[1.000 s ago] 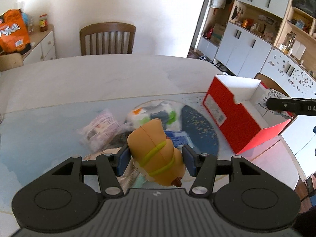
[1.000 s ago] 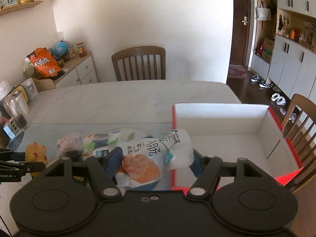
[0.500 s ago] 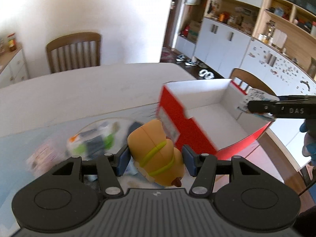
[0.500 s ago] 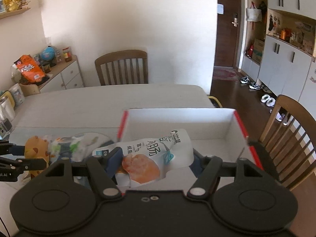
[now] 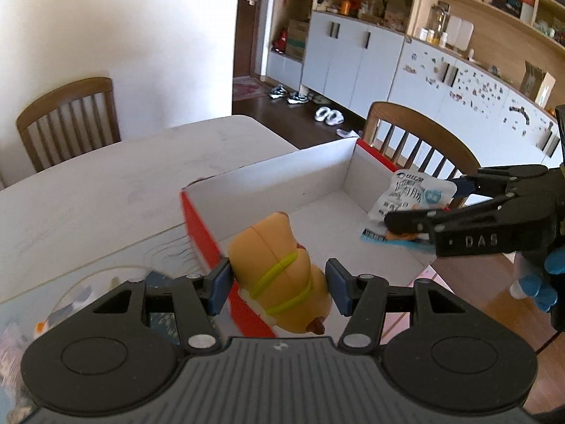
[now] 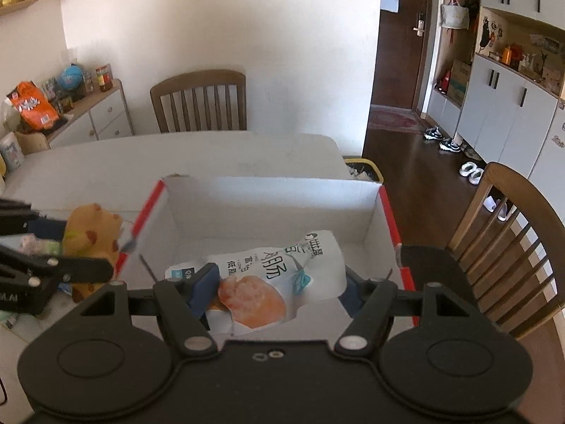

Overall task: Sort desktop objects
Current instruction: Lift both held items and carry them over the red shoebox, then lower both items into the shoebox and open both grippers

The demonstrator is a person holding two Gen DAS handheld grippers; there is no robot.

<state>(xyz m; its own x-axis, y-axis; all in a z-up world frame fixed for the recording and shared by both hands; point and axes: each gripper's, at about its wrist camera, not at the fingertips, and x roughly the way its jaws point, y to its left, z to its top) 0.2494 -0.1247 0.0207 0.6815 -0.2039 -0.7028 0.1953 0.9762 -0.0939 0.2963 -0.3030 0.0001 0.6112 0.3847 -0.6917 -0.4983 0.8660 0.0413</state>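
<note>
My left gripper (image 5: 279, 284) is shut on an orange toy animal with yellow-green stripes (image 5: 279, 272), held over the left wall of the red box with a white inside (image 5: 317, 183). In the right wrist view the same toy (image 6: 93, 236) shows at the box's left edge. My right gripper (image 6: 279, 291) is shut on a white snack packet with an orange picture (image 6: 268, 275), hanging over the open box (image 6: 268, 212). The left wrist view shows that packet (image 5: 413, 198) and the right gripper (image 5: 423, 208) above the box's right side.
The box stands at the right end of a pale table (image 5: 106, 190). Wooden chairs stand behind the table (image 6: 199, 100) and beside the box (image 6: 508, 233). Several loose packets lie on a round dark mat (image 5: 70, 304) at the left. A gloved hand (image 5: 540, 282) holds the right gripper.
Both grippers have swung to the right with their loads. The toy now hangs over the box's left wall, and the packet has moved from the box's near-left corner to above its inside.
</note>
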